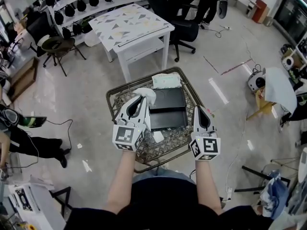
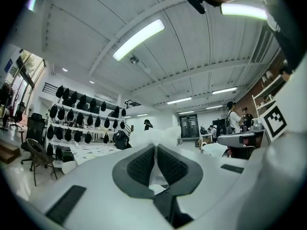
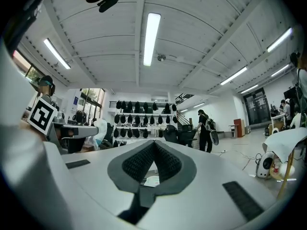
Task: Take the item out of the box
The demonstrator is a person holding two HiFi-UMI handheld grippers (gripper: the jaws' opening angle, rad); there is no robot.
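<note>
Left gripper [image 1: 142,98] [image 2: 156,147]: jaws closed on a white, soft-looking item [image 1: 148,94] [image 2: 165,134], pinched at the pad tips, with the bulk of it bunched just beyond them. The item hangs clear above the far-left part of the tabletop [image 1: 178,136], beside the left edge of the black box [image 1: 167,108] and outside it. Right gripper [image 1: 201,109] [image 3: 153,144]: jaws closed, pads meeting at the tips, nothing between them. It hovers over the right rim of the tabletop, just beside the box's right edge and apart from it. Both grippers point away from the person and are held roughly level, side by side, with the box between them in the head view. The box lies flat near the middle of the tabletop as two black rectangles, one far and one near, edge to edge; whether they are joined cannot be told. A small white card [image 1: 158,137] lies on the tabletop just near of the box. A pale packet [image 1: 166,80] lies at the far edge, touching the box's far side. The tabletop has a dark raised rim and a mottled surface. On the floor beyond it stands a white table [image 1: 132,25] with a patterned top. A black office chair [image 1: 184,28] stands to its right. Shelves [image 1: 72,8] of dark rounded objects run along the far-left wall.
</note>
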